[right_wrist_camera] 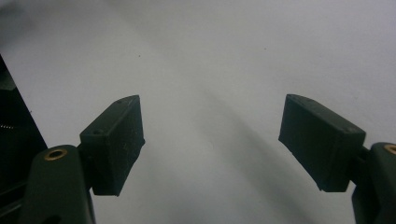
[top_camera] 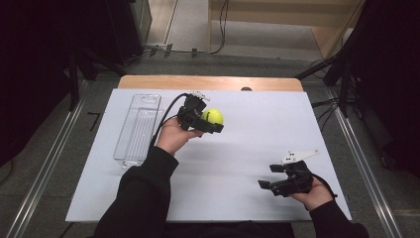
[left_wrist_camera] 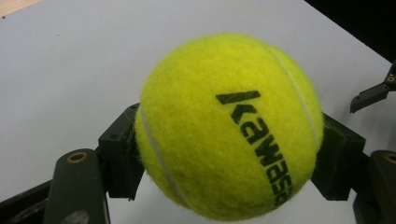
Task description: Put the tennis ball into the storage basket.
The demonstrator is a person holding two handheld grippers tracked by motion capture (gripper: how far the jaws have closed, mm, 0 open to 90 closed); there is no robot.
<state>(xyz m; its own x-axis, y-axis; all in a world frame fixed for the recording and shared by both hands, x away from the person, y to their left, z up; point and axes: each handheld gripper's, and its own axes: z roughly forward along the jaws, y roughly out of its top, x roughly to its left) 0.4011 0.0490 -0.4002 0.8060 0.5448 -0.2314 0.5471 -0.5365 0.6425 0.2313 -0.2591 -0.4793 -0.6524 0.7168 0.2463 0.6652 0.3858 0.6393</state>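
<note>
A yellow tennis ball (top_camera: 213,116) with black lettering is held above the white table, left of centre toward the back. My left gripper (top_camera: 210,121) is shut on it; in the left gripper view both pads press the sides of the ball (left_wrist_camera: 229,126). My right gripper (top_camera: 270,177) rests low at the front right of the table, pointing left. In the right gripper view my right gripper (right_wrist_camera: 212,144) stands open, with bare white table between its jaws.
A clear plastic tray (top_camera: 138,129) lies lengthwise at the table's left side, just left of my left forearm. The white sheet (top_camera: 247,144) covers the table top; a wooden edge (top_camera: 208,82) shows at the back. Black stands and cables flank the table.
</note>
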